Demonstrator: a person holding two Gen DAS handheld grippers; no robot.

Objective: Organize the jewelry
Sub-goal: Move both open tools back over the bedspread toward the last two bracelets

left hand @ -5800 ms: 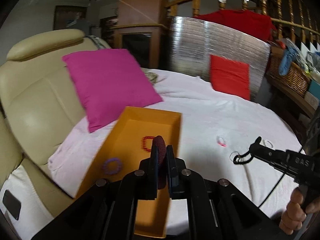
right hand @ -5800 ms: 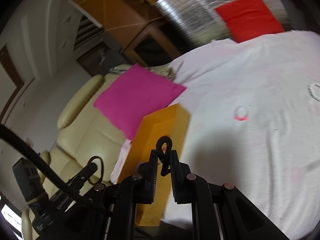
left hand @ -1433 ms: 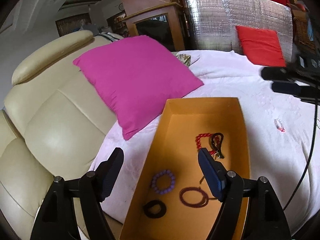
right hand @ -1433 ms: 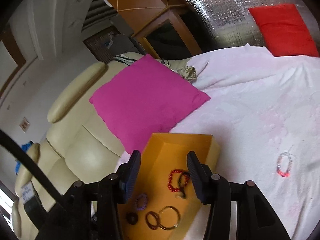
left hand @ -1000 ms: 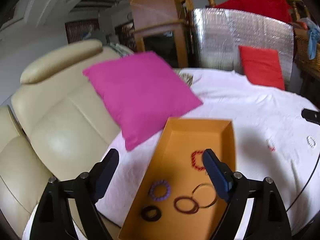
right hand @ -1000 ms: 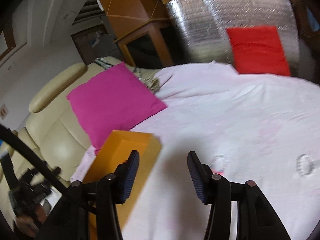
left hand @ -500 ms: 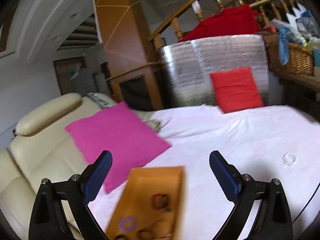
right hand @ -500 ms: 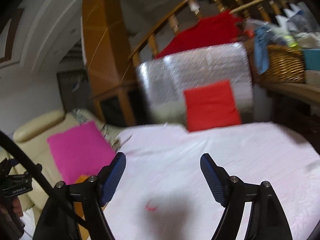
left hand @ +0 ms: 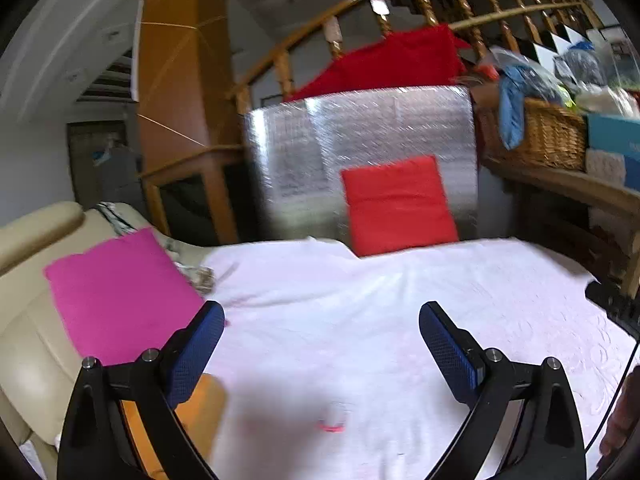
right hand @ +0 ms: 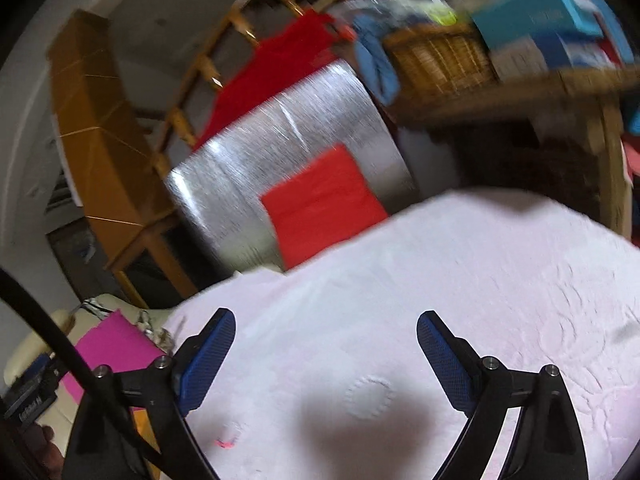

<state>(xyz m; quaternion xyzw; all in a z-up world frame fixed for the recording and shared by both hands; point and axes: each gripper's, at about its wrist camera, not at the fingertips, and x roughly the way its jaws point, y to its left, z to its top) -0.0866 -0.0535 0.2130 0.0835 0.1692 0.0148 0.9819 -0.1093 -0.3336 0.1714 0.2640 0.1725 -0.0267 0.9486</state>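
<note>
My left gripper (left hand: 320, 320) stands wide open over the white bedspread (left hand: 360, 320) with nothing between its fingers. A small clear bracelet with a pink-red part (left hand: 334, 420) lies on the cloth just below and ahead of it. Only a corner of the orange box (left hand: 200, 400) shows at the lower left. My right gripper (right hand: 326, 328) has its jaws opening, also empty. A white bead bracelet (right hand: 370, 396) lies on the cloth between and slightly below its fingers. The pink-red bracelet (right hand: 230, 438) is to the lower left.
A pink pillow (left hand: 116, 304) leans on the cream sofa (left hand: 24, 344) at left. A red cushion (left hand: 396, 204) rests against a silver panel (left hand: 360, 140) at the bed's far side. A wicker basket (left hand: 536, 136) sits on a wooden shelf at right.
Both grippers swung right, away from the orange box, which slid to the lower left. Both pairs of jaws spread wider, the right more. The bracelets on the cloth came into view.
</note>
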